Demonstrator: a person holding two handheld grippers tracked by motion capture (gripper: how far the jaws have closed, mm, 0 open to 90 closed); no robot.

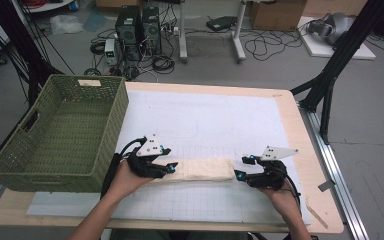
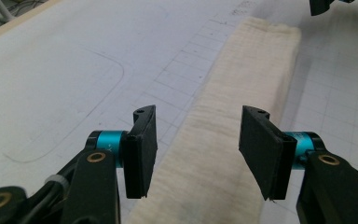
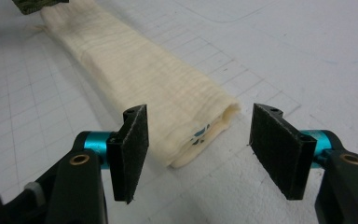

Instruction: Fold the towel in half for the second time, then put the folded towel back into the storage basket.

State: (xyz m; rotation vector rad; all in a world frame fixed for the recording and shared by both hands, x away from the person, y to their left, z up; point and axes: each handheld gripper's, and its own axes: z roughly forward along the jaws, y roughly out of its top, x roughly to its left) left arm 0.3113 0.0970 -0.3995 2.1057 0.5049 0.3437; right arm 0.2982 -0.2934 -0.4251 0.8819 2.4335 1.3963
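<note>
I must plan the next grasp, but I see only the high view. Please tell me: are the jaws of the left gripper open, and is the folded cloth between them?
Observer: The left gripper is open; the cream folded cloth lies beneath and between its jaws, not pinched.
Operator: And the right one?
Observer: The right gripper is also open, just short of the cloth's end.
Operator: Is this end tidy?
Observer: It shows stacked layers, with a small blue print peeking out between them.
</note>
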